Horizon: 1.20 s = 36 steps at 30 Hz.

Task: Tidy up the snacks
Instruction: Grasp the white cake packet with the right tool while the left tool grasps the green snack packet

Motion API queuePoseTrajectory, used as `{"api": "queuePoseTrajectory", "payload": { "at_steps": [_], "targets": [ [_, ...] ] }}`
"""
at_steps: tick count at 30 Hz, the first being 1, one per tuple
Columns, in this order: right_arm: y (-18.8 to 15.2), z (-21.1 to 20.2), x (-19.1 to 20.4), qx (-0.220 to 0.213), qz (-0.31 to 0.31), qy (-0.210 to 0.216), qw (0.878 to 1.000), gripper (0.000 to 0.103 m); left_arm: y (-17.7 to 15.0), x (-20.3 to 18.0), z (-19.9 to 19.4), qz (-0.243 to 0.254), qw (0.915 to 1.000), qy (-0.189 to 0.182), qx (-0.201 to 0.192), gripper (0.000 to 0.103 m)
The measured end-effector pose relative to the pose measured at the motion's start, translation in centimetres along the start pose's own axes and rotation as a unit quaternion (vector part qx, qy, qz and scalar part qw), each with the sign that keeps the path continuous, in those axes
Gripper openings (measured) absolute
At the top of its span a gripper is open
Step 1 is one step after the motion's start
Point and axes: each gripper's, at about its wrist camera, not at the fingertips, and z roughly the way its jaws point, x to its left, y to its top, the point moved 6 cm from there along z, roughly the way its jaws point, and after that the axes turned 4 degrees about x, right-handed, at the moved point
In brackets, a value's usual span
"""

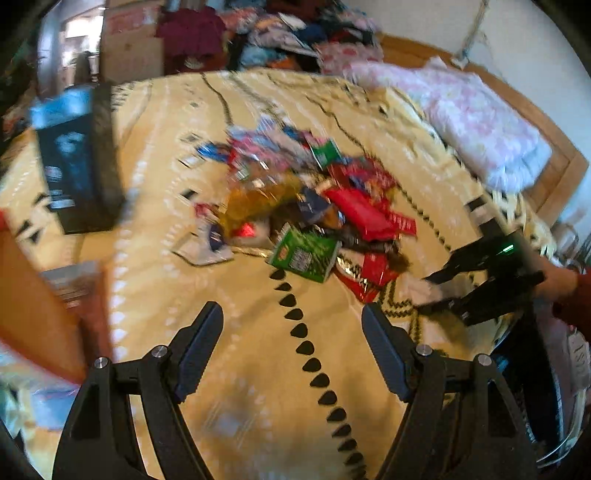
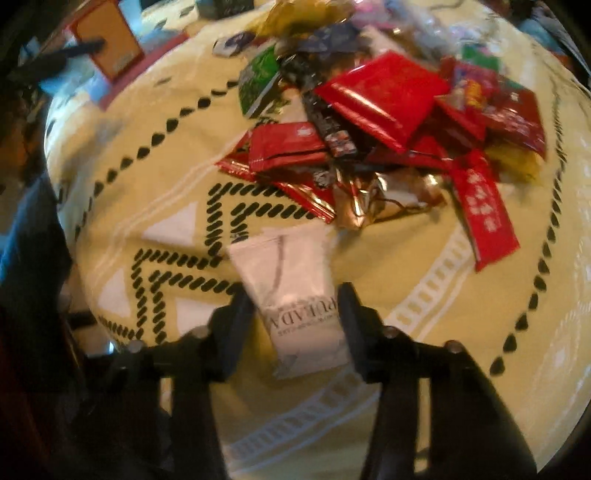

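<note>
A heap of snack packets (image 1: 314, 206) lies on a yellow patterned cloth (image 1: 251, 369), with red packets (image 2: 384, 96), a green one (image 1: 304, 253) and foil wrappers in it. My left gripper (image 1: 291, 321) hangs open above bare cloth, short of the heap, with nothing between its fingers. My right gripper (image 2: 295, 306) points down at the near side of the heap (image 2: 369, 122). It is shut on a white packet (image 2: 295, 280) that lies on the cloth, a pad on each long edge. The right gripper (image 1: 424, 293) also shows at the right of the left wrist view, held by a hand in a dark red sleeve.
A dark blue box (image 1: 70, 158) stands on the cloth left of the heap. An orange box (image 1: 33, 295) sits at the near left, also seen as the orange box (image 2: 107, 40). A pink pillow (image 1: 476, 122) and piled clothes (image 1: 280, 33) lie beyond.
</note>
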Motion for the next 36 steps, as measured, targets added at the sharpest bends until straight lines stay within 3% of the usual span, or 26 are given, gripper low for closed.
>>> {"api": "queuePoseTrajectory", "payload": {
  "at_steps": [2,5,7,10,12,14,18,24,27,29,30,32,36],
  "targets": [
    [-0.5,-0.5,-0.1,-0.021,0.02,-0.001,1.0,0.041,0.3,-0.1,3.1,-0.022,0.999,-0.035,0.019,0.079],
    [-1.3,-1.7,-0.5,-0.054,0.055,0.007,0.997,0.041,1.3,0.6,6.6,-0.111,0.989,-0.092,0.034,0.076],
    [-1.7,-2.6,-0.4,-0.074,0.074,0.014,0.994,0.041,2.9,0.4,8.2,-0.127,0.9889,-0.075,0.018,0.072],
    [-1.4,-3.4,0.3,-0.104,0.091,0.036,0.99,0.041,5.6,-1.8,9.5,-0.077,0.9962,-0.038,-0.013,0.072],
    [-1.1,-3.6,0.6,-0.11,0.098,0.047,0.988,0.041,6.6,-3.2,10.4,-0.052,0.9977,-0.039,-0.02,0.072],
    [-1.1,-3.1,1.0,-0.114,0.107,0.056,0.986,0.041,6.8,-3.9,11.7,-0.038,0.9981,-0.049,-0.002,0.072],
    [-0.6,-2.5,1.3,-0.118,0.115,0.069,0.984,0.041,4.8,-0.9,12.4,-0.057,0.9972,-0.002,0.048,0.069],
    [-0.7,-3.8,2.3,-0.137,0.12,0.079,0.98,0.042,-1.9,5.4,7.0,-0.11,0.9895,0.051,0.079,0.068],
    [-1.2,-4.1,2.7,-0.146,0.13,0.085,0.977,0.043,-3.9,6.8,5.4,-0.154,0.9852,0.021,0.072,0.068],
    [-1.3,-3.9,2.9,-0.15,0.141,0.093,0.974,0.043,-3.1,5.8,4.9,-0.187,0.98,-0.037,0.056,0.068],
    [-1.2,-3.7,2.9,-0.15,0.148,0.097,0.973,0.043,-2.3,5.0,5.0,-0.211,0.9732,-0.078,0.046,0.068],
    [-1.1,-3.6,2.9,-0.155,0.161,0.1,0.97,0.043,-0.5,3.9,5.8,-0.252,0.9595,-0.119,0.042,0.07],
    [-1.4,-4.6,2.8,-0.175,0.174,0.105,0.963,0.043,2.4,2.6,9.1,-0.312,0.9392,-0.129,0.061,0.071]
  ]
}}
